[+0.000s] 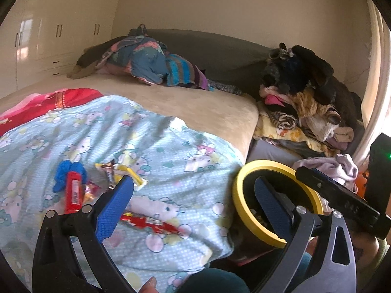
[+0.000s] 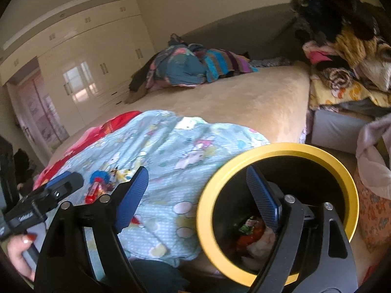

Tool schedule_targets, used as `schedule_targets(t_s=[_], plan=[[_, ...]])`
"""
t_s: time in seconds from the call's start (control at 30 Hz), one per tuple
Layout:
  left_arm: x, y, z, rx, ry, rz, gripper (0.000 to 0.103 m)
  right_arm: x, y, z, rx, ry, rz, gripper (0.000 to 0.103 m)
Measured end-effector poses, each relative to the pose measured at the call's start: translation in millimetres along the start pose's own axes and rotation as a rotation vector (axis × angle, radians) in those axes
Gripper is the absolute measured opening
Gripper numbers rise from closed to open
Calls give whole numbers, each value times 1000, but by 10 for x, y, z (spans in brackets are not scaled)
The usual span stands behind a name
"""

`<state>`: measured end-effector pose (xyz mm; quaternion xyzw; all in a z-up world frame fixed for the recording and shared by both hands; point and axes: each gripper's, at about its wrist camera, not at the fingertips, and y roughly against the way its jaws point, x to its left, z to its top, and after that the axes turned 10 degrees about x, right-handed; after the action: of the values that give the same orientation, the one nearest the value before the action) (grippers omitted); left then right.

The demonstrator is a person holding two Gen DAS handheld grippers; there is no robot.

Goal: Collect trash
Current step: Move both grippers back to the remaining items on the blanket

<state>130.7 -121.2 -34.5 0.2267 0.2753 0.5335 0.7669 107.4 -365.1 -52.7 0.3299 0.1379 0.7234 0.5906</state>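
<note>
The right gripper hangs spread wide and empty over the yellow-rimmed bin, its right finger inside the rim above the wrappers already lying at the bottom, so a drop looks just done. The left gripper is likewise spread and holds nothing, poised over the cartoon-print blanket on the bed. The next move, I judge, calls for reaching to the remaining trash on the blanket: the red tube beside the blue scrap, the yellow wrapper and the red wrapper nearest the bin.
</note>
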Motion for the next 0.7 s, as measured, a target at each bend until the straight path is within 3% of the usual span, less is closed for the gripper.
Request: schedule_targets(t_s=[0.7], plan=[[922,266,28,-67,187,121,96,921,-274,-184,114,237,117,75]])
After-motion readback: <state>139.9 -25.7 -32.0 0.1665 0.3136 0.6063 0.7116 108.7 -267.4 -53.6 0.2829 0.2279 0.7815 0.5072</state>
